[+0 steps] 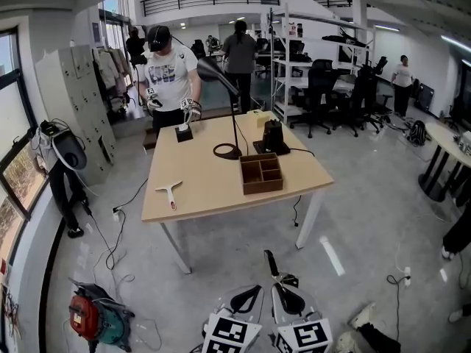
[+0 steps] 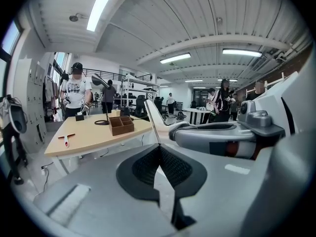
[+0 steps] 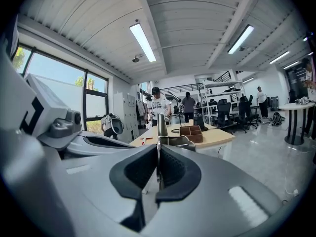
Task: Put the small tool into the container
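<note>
Short of the table, left tool and right tool are closed, empty.

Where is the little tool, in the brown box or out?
Out. The tool lies on the table, left of the box.

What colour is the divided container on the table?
The container is brown; the head view shows it best.

The worktop was pale beige wood. The container was dark brown. The small tool was white with a red end. The floor was glossy grey.
</note>
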Available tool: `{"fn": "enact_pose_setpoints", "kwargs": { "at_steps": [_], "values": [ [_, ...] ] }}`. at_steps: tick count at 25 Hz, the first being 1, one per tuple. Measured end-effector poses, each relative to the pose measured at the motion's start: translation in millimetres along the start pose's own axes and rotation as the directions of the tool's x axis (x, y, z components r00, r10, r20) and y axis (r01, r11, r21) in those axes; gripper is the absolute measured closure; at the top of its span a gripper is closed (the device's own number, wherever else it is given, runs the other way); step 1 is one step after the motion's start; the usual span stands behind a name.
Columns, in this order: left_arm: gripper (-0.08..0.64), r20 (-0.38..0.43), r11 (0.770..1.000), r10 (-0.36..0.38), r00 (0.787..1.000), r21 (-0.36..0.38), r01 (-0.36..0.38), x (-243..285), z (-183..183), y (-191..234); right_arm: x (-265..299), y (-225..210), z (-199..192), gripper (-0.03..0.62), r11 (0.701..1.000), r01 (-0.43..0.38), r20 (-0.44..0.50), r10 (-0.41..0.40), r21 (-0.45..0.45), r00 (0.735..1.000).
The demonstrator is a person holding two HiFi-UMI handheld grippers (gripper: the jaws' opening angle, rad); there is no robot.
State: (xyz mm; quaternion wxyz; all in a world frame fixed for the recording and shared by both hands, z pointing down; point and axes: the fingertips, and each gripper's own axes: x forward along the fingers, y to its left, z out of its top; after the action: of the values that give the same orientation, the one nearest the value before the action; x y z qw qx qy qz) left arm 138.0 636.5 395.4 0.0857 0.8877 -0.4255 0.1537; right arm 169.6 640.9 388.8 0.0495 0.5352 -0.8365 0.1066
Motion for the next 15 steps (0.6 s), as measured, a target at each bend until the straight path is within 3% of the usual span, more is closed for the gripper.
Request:
{"fn": "enact_pose_setpoints", "kwargs": {
  "at_steps": [7,15],
  "values": [
    [0.549,0.003,1.0,-0.007,1.0,-0.019,0.007,97.5,21.8,102.7,132.6,-44.3,16.7,0.584,1.0,0.008,-0.012,-0.009,-0.009,1.0],
    [0.557,-0.005,0.998,-0.025,1.0,-0.058,0.025,247.8,71.3,300.8,372.9,-98.0,62.0,0.584,1.0,0.023,-0.05,-0.023,-0.012,0.998]
  ]
}}
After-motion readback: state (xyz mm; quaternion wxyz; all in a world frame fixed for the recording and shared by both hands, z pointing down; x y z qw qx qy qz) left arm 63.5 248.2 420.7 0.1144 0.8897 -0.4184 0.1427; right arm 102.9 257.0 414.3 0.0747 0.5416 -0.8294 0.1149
